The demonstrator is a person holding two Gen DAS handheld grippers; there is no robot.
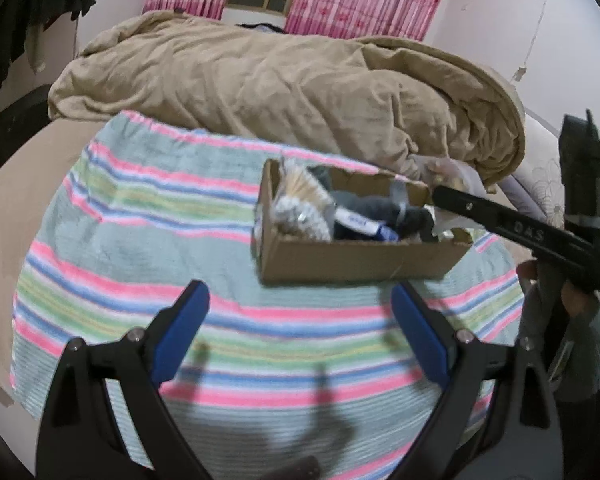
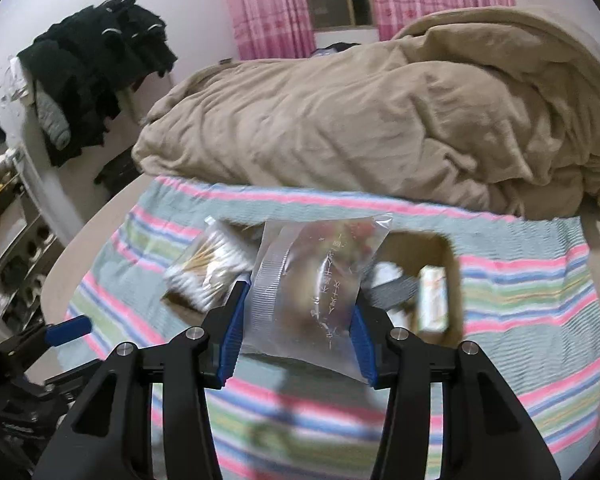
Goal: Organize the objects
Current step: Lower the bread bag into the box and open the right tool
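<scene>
we see a glossy clear plastic bag and a matt brown cardboard box. the striped towel looks ribbed, the tan blanket soft.

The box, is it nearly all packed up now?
Nearly. The cardboard box already holds a bag of cotton swabs, a tube and dark cloth. The right gripper holds a clear zip bag over the box, still to be dropped in. The left gripper is open and empty. Nothing loose shows on the striped towel.

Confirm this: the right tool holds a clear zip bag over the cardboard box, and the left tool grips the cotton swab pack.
Wrong about the left tool: the left wrist view shows it open and empty above the striped towel. The right tool does hold the clear zip bag over the cardboard box.
</scene>
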